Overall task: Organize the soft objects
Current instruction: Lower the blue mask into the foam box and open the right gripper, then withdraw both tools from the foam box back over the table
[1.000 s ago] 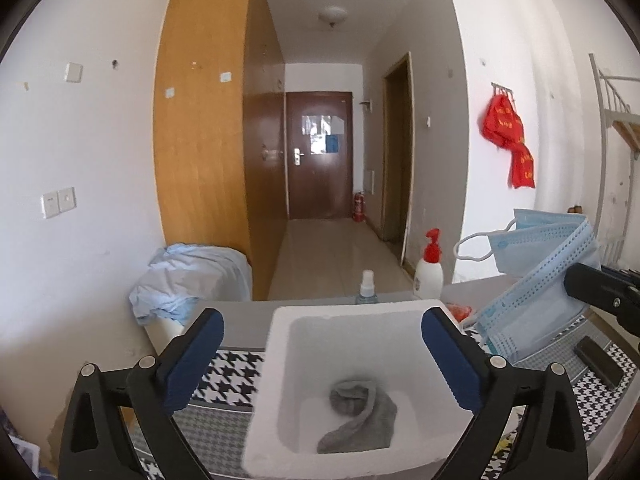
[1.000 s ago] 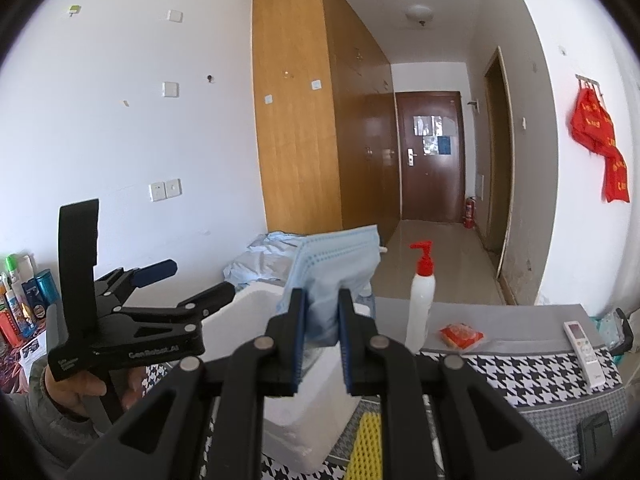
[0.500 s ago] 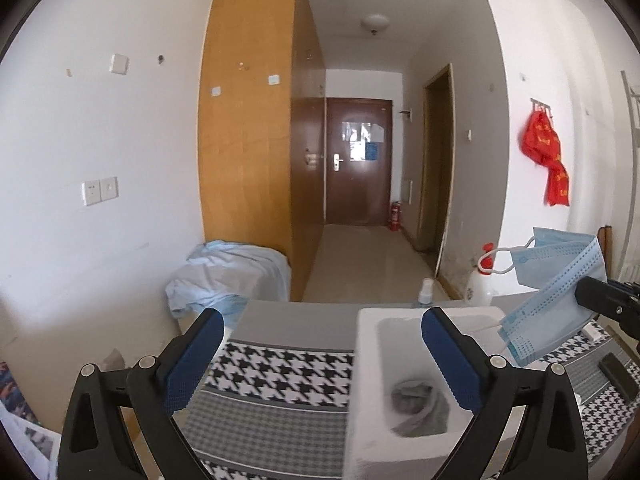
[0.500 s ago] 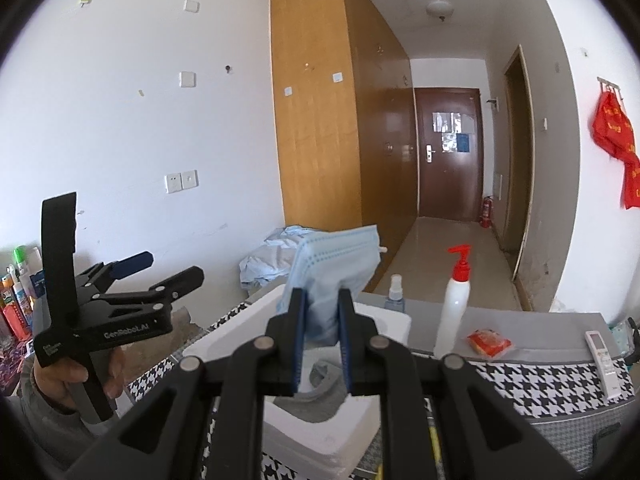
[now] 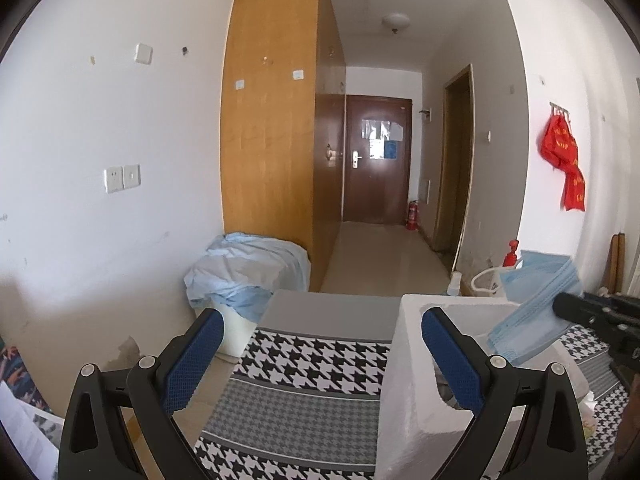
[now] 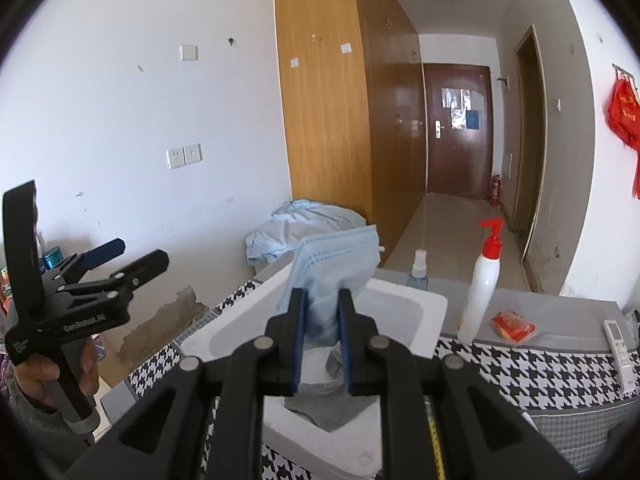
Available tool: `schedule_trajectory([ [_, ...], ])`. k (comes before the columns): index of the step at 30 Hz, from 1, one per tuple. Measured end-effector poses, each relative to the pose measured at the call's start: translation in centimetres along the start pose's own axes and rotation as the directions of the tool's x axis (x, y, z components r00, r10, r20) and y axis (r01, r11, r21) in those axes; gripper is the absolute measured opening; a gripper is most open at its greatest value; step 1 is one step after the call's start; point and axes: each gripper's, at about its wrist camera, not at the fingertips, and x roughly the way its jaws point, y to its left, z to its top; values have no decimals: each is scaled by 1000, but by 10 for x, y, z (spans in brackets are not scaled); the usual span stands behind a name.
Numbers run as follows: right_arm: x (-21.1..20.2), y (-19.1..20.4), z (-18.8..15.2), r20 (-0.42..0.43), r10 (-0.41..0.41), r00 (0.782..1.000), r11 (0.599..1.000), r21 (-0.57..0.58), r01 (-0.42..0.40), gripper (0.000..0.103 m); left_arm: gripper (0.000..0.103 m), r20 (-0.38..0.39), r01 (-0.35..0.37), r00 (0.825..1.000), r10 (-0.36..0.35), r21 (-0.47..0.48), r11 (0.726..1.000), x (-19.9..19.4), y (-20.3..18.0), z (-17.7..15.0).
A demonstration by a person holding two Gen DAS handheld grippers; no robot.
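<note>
My right gripper (image 6: pixel 322 300) is shut on a stack of light blue face masks (image 6: pixel 338 264), which stands up above the open white foam box (image 6: pixel 400 308). A grey cloth (image 6: pixel 332 404) lies crumpled on the box's floor. In the left wrist view the masks (image 5: pixel 536 304) hang over the box (image 5: pixel 404 360) at the right, with the right gripper (image 5: pixel 564 307) coming in from the edge. My left gripper (image 5: pixel 320 336) is open with nothing between its fingers, left of the box over the houndstooth cloth. In the right wrist view the left gripper (image 6: pixel 120 256) is held by a hand (image 6: pixel 36 372).
A white pump bottle with a red top (image 6: pixel 482 296), a small spray bottle (image 6: pixel 419 270), an orange packet (image 6: pixel 513 326) and a remote (image 6: pixel 618 344) stand behind and right of the box. A bin draped in blue sheet (image 5: pixel 248 276) sits off the table's far left corner.
The left gripper has moved left, so the box slid from the middle of its view to the right edge. The right gripper has carried the masks closer over the box.
</note>
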Motion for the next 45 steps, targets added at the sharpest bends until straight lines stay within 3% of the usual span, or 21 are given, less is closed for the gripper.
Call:
schedule_trajectory([
  [2,5,0,-1,-14,-1,1000,1000,0,1,19,100,-3,2,1000,-2,1,1000,0,1,-1],
  [3,7,0,-2,-19,-2,1000,1000,2,2,24,100,-3,0,1000,0,2,1000,0,1,-1],
  [5,10,0,-3,-30,4,1000,1000,8,-4,42,100,-4,-1,1000,1,7,1000,0,1,-1],
  [7,10,0,-5,-22,11,1000,1000,13,-11,67,100,-5,-6,1000,6,8,1000,1,1,-2],
  [8,9,0,-6,-15,15,1000,1000,14,-14,70,100,-7,-7,1000,7,7,1000,2,1,-2],
  [23,-35,-2,-9,62,3,998,1000,13,-4,79,100,-1,5,1000,-5,1,1000,-6,-6,-3],
  [34,-75,-2,-18,139,-40,989,999,2,40,101,102,45,62,997,-62,15,998,-36,-24,0],
  [45,-113,-6,-27,187,-84,979,997,13,83,101,102,78,121,989,-124,42,992,-66,-44,3],
])
